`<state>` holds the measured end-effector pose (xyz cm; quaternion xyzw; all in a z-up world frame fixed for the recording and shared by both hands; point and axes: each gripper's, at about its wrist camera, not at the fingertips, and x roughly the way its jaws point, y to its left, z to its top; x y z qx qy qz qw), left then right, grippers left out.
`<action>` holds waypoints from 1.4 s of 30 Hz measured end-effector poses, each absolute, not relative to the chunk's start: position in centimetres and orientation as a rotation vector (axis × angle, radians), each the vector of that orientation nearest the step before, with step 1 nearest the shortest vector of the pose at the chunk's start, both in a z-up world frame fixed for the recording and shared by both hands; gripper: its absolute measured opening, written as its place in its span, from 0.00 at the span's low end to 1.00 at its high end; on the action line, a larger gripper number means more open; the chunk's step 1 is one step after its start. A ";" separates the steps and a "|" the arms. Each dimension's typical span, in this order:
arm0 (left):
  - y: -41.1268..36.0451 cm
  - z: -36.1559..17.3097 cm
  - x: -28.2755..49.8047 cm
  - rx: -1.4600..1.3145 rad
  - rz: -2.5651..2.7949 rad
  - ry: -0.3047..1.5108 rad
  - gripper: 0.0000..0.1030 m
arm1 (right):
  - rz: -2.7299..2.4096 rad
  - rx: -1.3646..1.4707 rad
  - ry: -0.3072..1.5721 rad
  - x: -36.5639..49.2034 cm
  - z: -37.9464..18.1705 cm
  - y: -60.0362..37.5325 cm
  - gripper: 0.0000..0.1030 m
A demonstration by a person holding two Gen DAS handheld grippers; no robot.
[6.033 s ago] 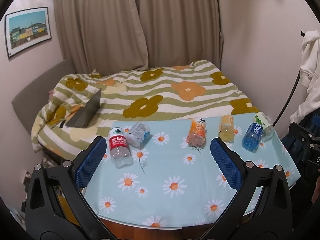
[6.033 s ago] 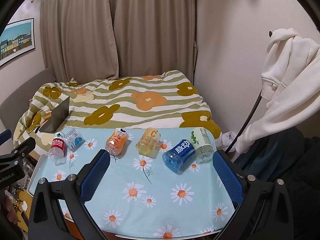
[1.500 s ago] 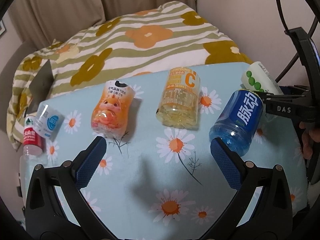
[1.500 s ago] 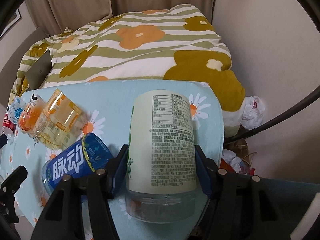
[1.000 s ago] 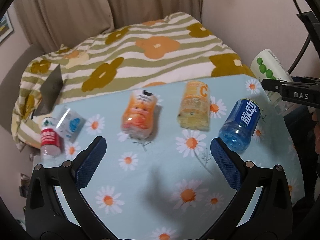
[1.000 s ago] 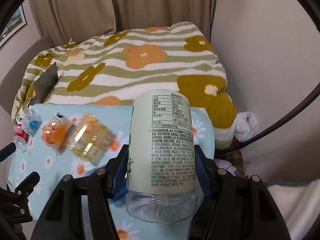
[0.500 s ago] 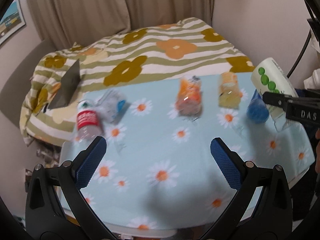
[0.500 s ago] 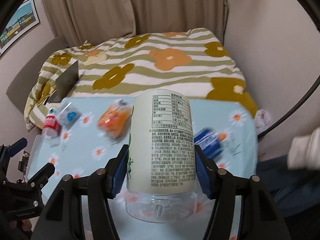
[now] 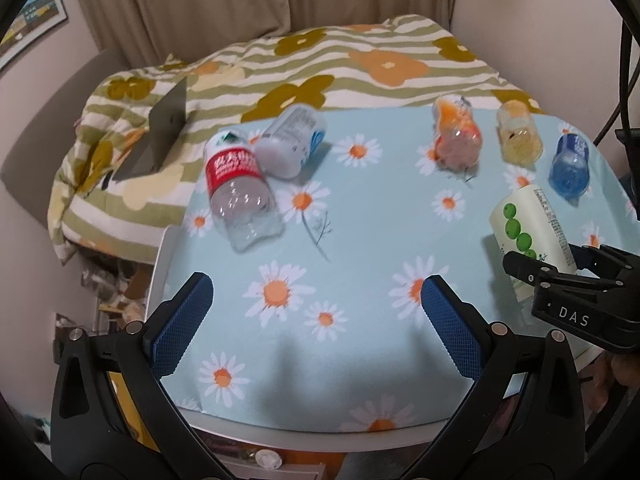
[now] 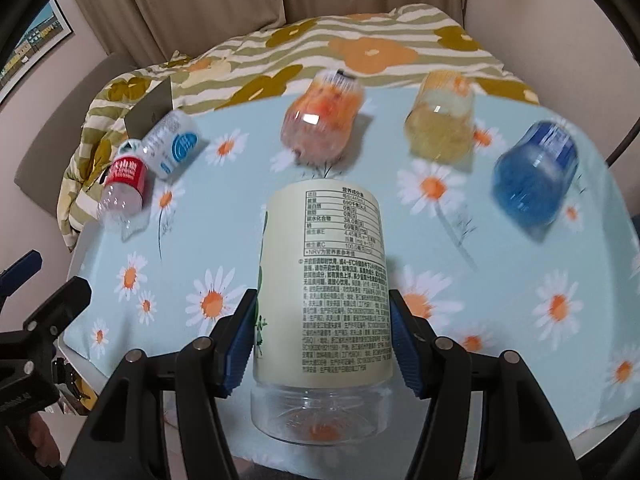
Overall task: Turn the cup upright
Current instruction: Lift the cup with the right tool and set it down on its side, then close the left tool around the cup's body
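**Cream-label cup lifted off its side, held over the near table**

Since half a second ago we have swung the right gripper (image 10: 322,332) back toward the middle of the table, and the left camera now looks from farther left. The clear plastic cup with the cream paper label (image 10: 324,300) sits pinched between the blue pads, clear base toward the camera, label text facing us. In the left view the same cup (image 9: 530,236) is tilted, green dots showing, over the near right part of the daisy-print light blue tablecloth (image 9: 360,344); whether it touches the cloth we cannot tell.

The left gripper (image 9: 316,320) hangs with its jaws spread wide, nothing between them, over the near edge.

Five other cut bottles lie on their sides along the far edge: red-label clear bottle (image 9: 236,192) touching the white-and-blue-label one (image 9: 290,146), then, well apart, the orange cartoon bottle (image 9: 456,138), the yellow bottle (image 9: 518,134) and the blue bottle (image 9: 570,166). All blurred. None stands between the gripped cup and the cloth.

Behind: a flowered striped quilt (image 9: 360,64), a grey laptop (image 9: 160,136), beige curtains (image 9: 240,4).
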<state>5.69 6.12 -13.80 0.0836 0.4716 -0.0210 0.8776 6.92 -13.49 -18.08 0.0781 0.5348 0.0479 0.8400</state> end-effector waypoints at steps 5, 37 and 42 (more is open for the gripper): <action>6.7 -14.7 5.8 0.171 -0.042 0.997 1.00 | 0.087 0.170 1.136 6.8 -19.2 -12.9 0.56; 2.1 -8.4 6.5 0.067 -0.035 1.031 1.00 | 0.127 0.072 1.046 4.8 -8.5 -20.1 0.99; -2.4 -9.4 7.5 0.113 -0.016 1.111 1.00 | 0.129 0.001 1.023 5.7 -8.1 -23.0 0.99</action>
